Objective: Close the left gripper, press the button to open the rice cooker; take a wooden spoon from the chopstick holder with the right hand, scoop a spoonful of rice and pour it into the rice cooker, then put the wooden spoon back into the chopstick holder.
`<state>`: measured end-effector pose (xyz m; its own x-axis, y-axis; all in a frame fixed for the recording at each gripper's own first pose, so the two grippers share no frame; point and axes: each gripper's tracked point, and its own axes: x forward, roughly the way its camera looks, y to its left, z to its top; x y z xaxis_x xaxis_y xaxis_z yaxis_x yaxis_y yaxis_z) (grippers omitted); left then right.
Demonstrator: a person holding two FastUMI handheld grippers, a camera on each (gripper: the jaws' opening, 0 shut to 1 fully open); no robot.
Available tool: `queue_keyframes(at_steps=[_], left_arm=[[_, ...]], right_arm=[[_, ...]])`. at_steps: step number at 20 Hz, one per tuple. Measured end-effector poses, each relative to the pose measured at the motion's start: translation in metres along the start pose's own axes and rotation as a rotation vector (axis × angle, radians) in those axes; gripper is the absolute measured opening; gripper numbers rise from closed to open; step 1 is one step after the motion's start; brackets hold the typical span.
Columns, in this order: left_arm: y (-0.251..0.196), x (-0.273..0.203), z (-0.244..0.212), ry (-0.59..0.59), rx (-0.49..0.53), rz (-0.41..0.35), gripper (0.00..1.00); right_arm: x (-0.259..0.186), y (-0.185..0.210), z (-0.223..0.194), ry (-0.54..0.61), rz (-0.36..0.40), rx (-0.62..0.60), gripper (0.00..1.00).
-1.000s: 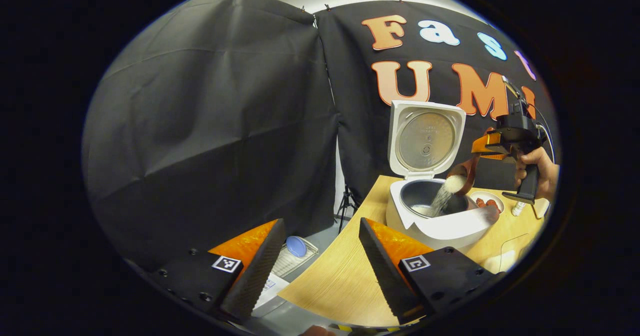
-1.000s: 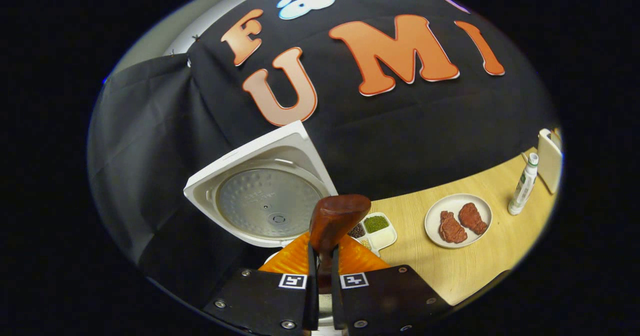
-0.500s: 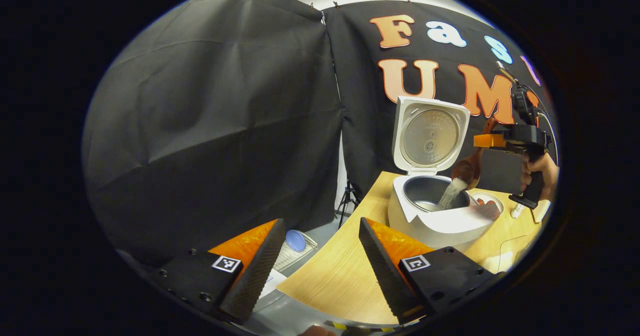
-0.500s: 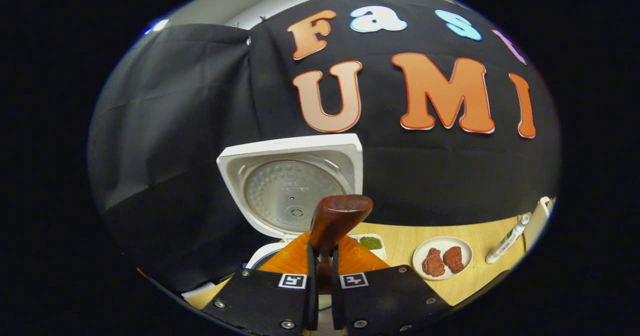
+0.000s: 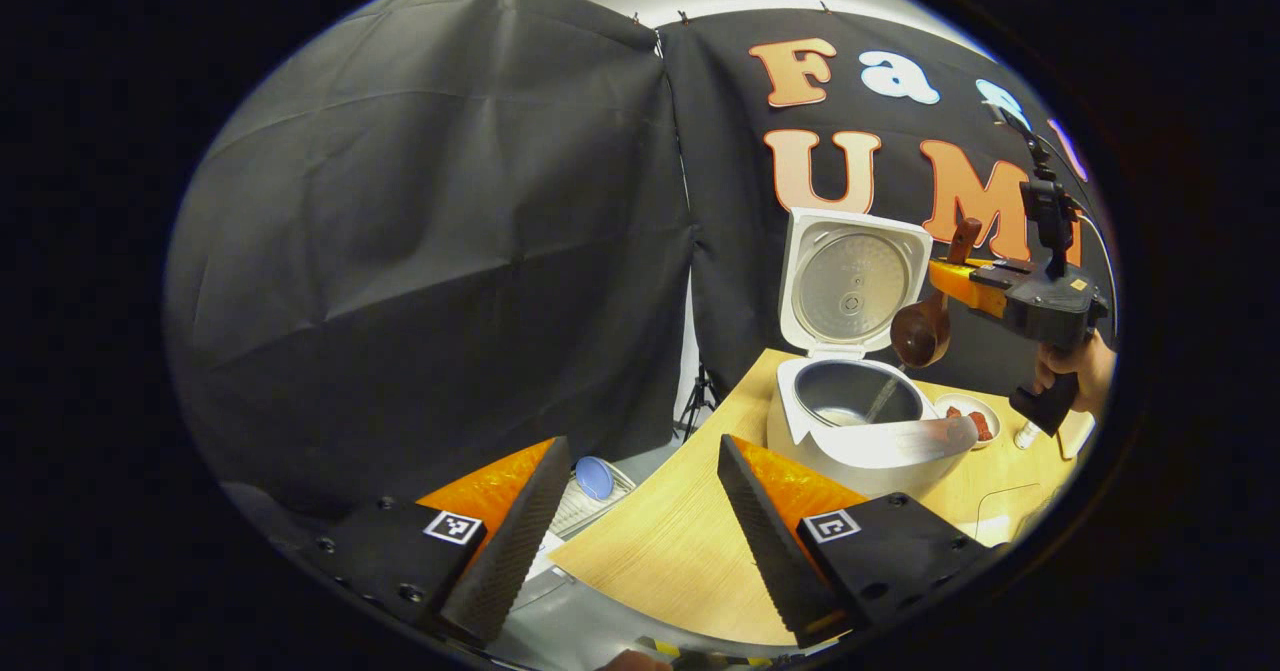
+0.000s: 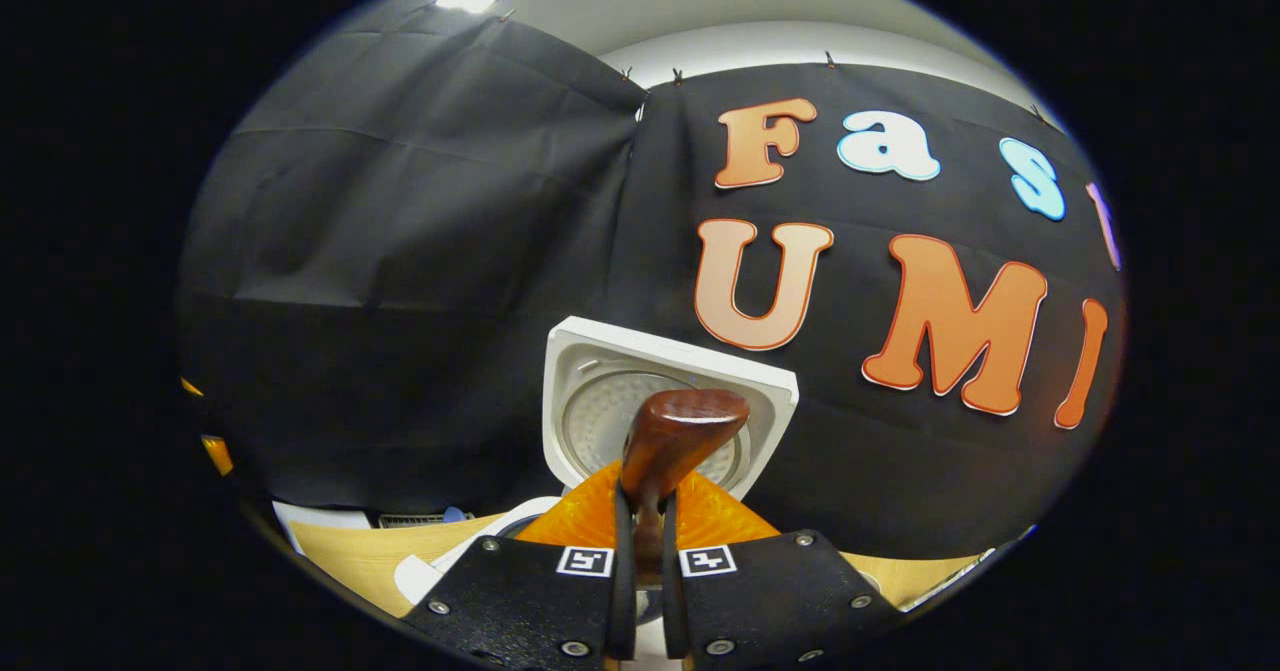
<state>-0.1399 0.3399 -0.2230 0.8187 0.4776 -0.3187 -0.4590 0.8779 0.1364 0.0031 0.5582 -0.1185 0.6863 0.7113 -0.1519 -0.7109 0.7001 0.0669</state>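
Note:
The white rice cooker (image 5: 860, 431) stands on the wooden table (image 5: 690, 541) with its lid (image 5: 850, 281) raised; some rice lies in its metal pot. Above the pot's right rim hangs a brown wooden spoon (image 5: 922, 326), bowl down, with a thin trickle of rice falling from it. My right gripper (image 5: 960, 276), held by a hand (image 5: 1085, 366), is shut on the spoon's handle. In the right gripper view the spoon (image 6: 680, 431) sticks up from between my right gripper's (image 6: 640, 541) closed fingers, in front of the lid (image 6: 600, 401). My left gripper (image 5: 630, 511) hangs open over the table's near left edge.
A white plate with red meat pieces (image 5: 970, 416) sits right of the cooker, with a small bottle (image 5: 1025, 436) beyond it. Off the table's left edge, lower down, lies a rack with a blue disc (image 5: 593, 476). A tripod (image 5: 700, 401) stands by the black cloth wall.
The right gripper has lifted and tipped upward, carrying the spoon higher above the pot. The stream of rice has thinned to a trickle. The left gripper has stayed open and nearly still.

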Motion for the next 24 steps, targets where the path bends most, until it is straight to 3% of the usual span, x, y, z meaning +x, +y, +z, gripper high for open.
queue_keyframes(at_steps=[3, 9, 19, 24], left_arm=[[-0.012, -0.002, 0.010, -0.029, 0.051, -0.003, 1.00], [-0.055, 0.004, 0.021, -0.037, 0.046, -0.094, 1.00], [-0.132, 0.004, 0.028, -0.050, 0.112, -0.254, 1.00], [-0.155, 0.001, 0.028, -0.037, 0.098, -0.284, 1.00]], right_arm=[[-0.015, -0.013, 0.004, -0.011, -0.008, 0.039, 0.10], [-0.070, -0.075, 0.004, 0.020, -0.084, 0.173, 0.10], [-0.173, -0.174, -0.037, 0.125, -0.316, 0.293, 0.10], [-0.228, -0.217, -0.075, 0.207, -0.437, 0.346, 0.10]])
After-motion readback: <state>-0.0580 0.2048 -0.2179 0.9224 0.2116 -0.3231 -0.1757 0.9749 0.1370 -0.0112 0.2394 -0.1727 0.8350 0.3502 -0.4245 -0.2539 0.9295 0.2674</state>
